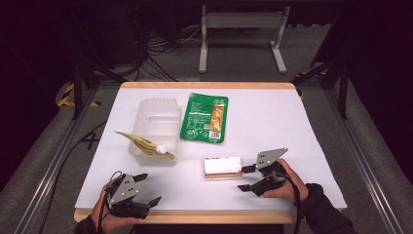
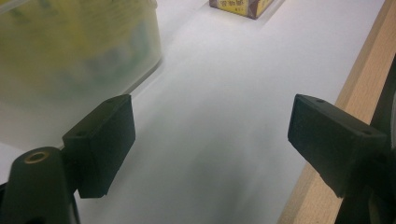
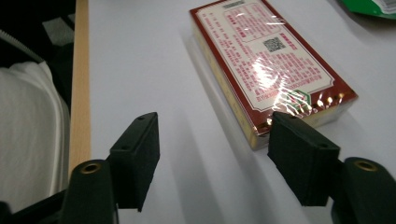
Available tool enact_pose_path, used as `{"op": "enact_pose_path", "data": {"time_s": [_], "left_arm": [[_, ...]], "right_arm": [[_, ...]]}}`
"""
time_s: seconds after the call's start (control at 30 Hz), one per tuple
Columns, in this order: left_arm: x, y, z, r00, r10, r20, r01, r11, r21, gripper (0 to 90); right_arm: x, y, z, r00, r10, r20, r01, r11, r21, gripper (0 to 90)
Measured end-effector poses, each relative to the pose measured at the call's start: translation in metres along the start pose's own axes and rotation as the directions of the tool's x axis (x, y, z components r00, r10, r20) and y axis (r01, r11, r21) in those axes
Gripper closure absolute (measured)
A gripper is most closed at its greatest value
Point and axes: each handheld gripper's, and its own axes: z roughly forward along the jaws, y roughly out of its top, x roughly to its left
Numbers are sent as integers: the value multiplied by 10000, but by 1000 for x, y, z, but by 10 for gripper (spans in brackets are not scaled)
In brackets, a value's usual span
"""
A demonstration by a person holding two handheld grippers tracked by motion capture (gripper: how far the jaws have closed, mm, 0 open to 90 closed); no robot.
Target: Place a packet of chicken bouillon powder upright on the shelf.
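A shiny wrapped box with a red border lies flat near the table's front middle. My right gripper is open just right of it, one jaw beside the box's near corner, nothing between the jaws. My left gripper is open over bare white table near the front left edge. A clear plastic tub stands ahead of it, with a yellow tube leaning over its rim. A green food pouch lies flat behind the box.
The white table top has a wooden front edge close to both grippers. A metal stand and cables lie on the floor beyond the table. A person's white garment is off the table edge.
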Motion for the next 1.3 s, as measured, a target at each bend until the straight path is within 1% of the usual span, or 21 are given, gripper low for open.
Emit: {"op": "enact_pose_path", "data": {"time_s": [0.03,0.07,0.17,0.2,0.23,0.3,0.33,0.4,0.53,0.63,0.7,0.77,0.8,0.87,0.97,1.0,1.03,1.07,1.13,1.17,1.3], "left_arm": [[0,0,0,10000,-21,20,21,10000,-12,156],[1,0,0,10000,-25,24,25,10000,-1,156],[1,0,0,10000,-82,22,82,10000,-19,155],[2,0,1,10000,-58,-13,58,10000,38,155],[2,0,1,9999,-141,-82,142,9998,106,155],[3,0,2,9998,-203,-63,204,9997,120,154],[3,0,2,9997,-247,-42,247,9997,73,153],[3,0,2,9997,-239,-21,239,9997,29,152],[3,0,3,9997,-250,19,250,9997,71,151],[3,0,3,9997,-256,51,256,9996,76,151],[3,0,3,9997,-256,66,256,9996,81,151],[3,0,3,9996,-262,92,260,9996,126,150],[4,-1,4,9995,-279,113,278,9996,91,150],[4,-1,4,9993,-323,169,321,9994,92,154],[4,-1,4,9994,-287,171,284,9995,133,153],[4,-1,4,9994,-278,191,275,9995,126,152],[5,-1,5,9995,-267,192,265,9996,129,152],[5,-1,5,9994,-268,195,265,9995,142,152],[5,0,5,9994,-277,206,273,9995,163,151],[5,0,6,9995,-255,207,252,9996,144,152],[5,-1,5,9994,-267,214,264,9996,129,151]], "right_arm": [[3,2,-1,9995,-288,120,288,9996,64,364],[3,3,-2,9987,-416,283,415,9991,23,352],[-8,3,-2,9972,-225,711,227,9997,-13,233],[-13,3,-1,9967,-84,813,80,9999,62,198],[-17,3,1,9961,-95,881,77,9997,213,168],[-23,5,6,9964,-159,837,129,9993,365,107],[-25,6,9,9967,-302,755,269,9987,440,88],[-30,9,16,9966,-486,667,449,9974,555,76],[-32,12,27,9968,-729,342,708,9957,605,82],[-37,10,29,9974,-644,309,625,9962,604,121],[-41,7,25,9991,-401,113,398,9989,239,237],[-42,5,18,9992,-404,31,405,9988,-275,297],[-42,4,16,9990,-434,-35,433,9983,-384,307],[-39,3,12,9986,-516,71,519,9974,-510,316],[-35,4,10,9968,-784,120,788,9963,-338,320],[-33,3,11,9962,-863,92,866,9958,-302,299],[-32,3,12,9968,-797,-30,796,9966,-215,246],[-32,3,14,9975,-701,-131,700,9975,-50,233],[-31,1,18,9970,-774,-24,774,9969,163,303],[-31,0,19,9962,-866,128,865,9962,105,313],[-27,0,17,9944,-1028,255,1029,9947,-35,325]]}}
